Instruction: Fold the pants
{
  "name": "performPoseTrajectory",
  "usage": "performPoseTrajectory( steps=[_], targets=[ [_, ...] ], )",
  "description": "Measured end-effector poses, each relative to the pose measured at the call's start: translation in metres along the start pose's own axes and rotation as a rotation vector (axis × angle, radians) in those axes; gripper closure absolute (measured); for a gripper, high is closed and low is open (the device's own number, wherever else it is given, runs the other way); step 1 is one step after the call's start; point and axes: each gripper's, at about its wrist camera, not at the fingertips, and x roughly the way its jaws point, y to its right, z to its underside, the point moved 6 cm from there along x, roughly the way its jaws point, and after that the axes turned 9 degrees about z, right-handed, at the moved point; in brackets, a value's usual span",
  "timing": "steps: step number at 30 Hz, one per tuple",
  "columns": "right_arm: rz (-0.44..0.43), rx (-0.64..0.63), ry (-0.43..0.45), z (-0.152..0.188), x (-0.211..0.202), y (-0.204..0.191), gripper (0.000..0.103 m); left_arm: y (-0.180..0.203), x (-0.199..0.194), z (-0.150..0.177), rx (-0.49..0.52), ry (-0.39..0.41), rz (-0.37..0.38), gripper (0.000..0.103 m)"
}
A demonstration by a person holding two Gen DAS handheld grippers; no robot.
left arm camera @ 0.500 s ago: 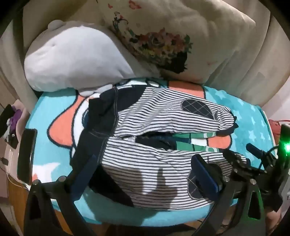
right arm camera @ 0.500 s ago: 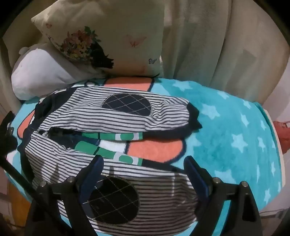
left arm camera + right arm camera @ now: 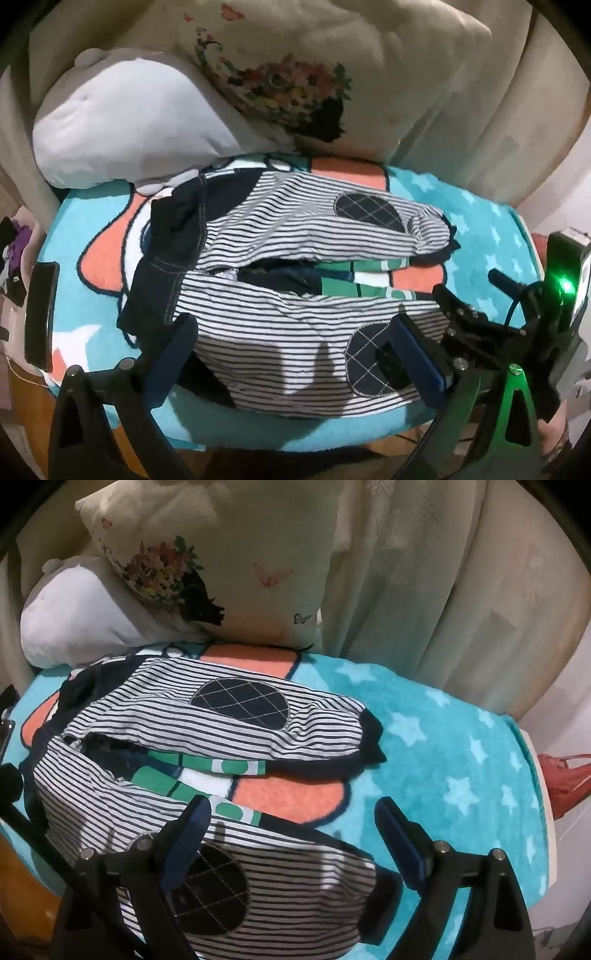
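Observation:
Small striped pants (image 3: 288, 317) with dark quilted knee patches lie spread flat on a teal star blanket (image 3: 480, 229), waistband to the left, both legs pointing right and apart. My left gripper (image 3: 295, 354) is open and hovers over the near leg, beside its waist end. My right gripper (image 3: 291, 834) is open and empty above the near leg's cuff (image 3: 332, 886) and knee patch (image 3: 207, 893). The far leg (image 3: 236, 716) lies beyond, untouched. The right gripper's body shows at the right of the left wrist view (image 3: 509, 332).
A white pillow (image 3: 125, 122) and a floral cushion (image 3: 332, 74) lean against the beige backrest behind the blanket. A phone-like dark object (image 3: 40, 314) sits at the left edge. A red item (image 3: 565, 779) lies off the right side.
Both grippers have shifted slightly; the view sits a little lower and nearer the near leg. The pants have not moved.

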Motion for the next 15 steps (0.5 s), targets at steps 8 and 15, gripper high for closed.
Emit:
performPoseTrajectory(
  steps=[8,15],
  targets=[
    [0.022,0.007,-0.026,-0.002,0.006,0.009,0.010,0.004,-0.001,0.000,0.037,-0.004,-0.052,0.000],
    [0.059,-0.010,-0.060,0.000,0.015,0.014,0.010,0.003,0.000,-0.001,0.038,-0.005,-0.069,0.000]
  ],
)
